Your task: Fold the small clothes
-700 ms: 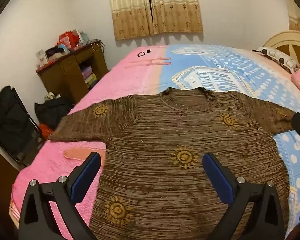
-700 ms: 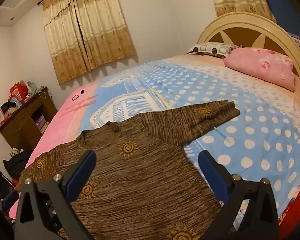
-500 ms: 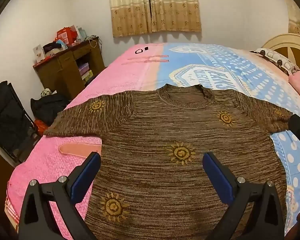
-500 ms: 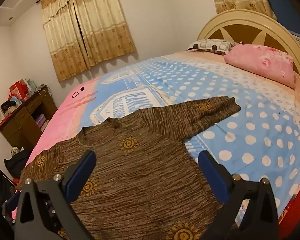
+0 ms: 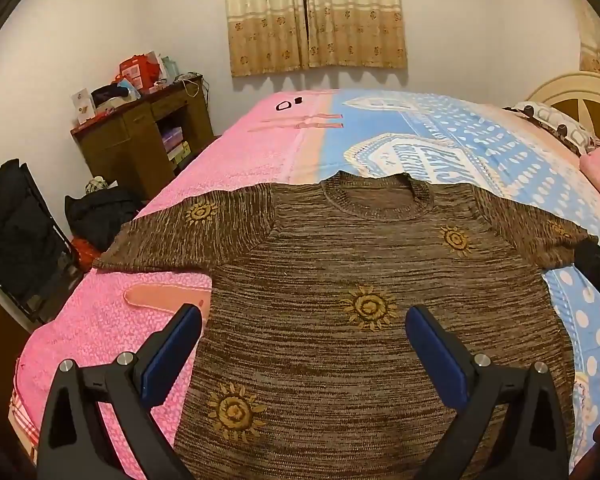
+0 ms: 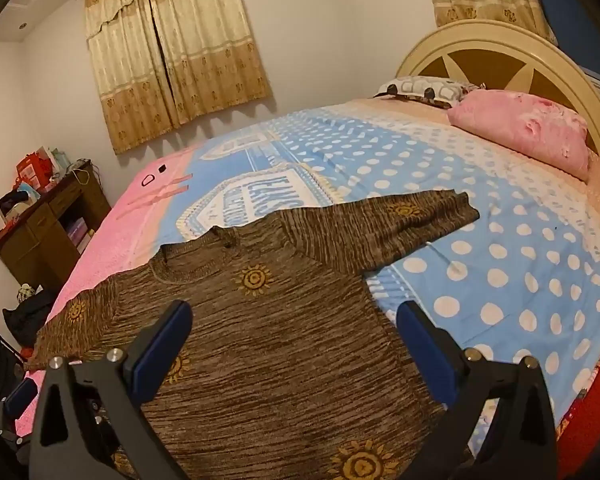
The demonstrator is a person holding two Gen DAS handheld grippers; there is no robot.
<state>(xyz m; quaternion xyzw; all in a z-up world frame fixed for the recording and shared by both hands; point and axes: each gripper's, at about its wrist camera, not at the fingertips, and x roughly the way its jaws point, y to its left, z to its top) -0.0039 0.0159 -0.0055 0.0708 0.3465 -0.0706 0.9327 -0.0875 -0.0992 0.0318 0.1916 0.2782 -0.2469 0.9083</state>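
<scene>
**Brown sweater spread flat, both grippers released above it**

We see a brown knitted sweater with yellow sun motifs (image 5: 332, 276) lying flat and face up on the pink and blue polka-dot bedspread (image 6: 520, 264), collar toward twelve o'clock and both sleeves stretched out to the sides. In the left wrist view, our left gripper (image 5: 303, 334) hangs over the lower body of the sweater, its blue-padded jaws spread wide with nothing between them; the pads do not touch the knit. One sleeve reaches toward nine o'clock, onto the pink part of the cover. In the right wrist view, our right gripper (image 6: 294, 330) is likewise released, jaws wide, over the sweater's side edge, with the other sleeve running toward one o'clock. A pink pillow (image 6: 524, 128) rests by the cream headboard (image 6: 480, 36) at two o'clock.
</scene>
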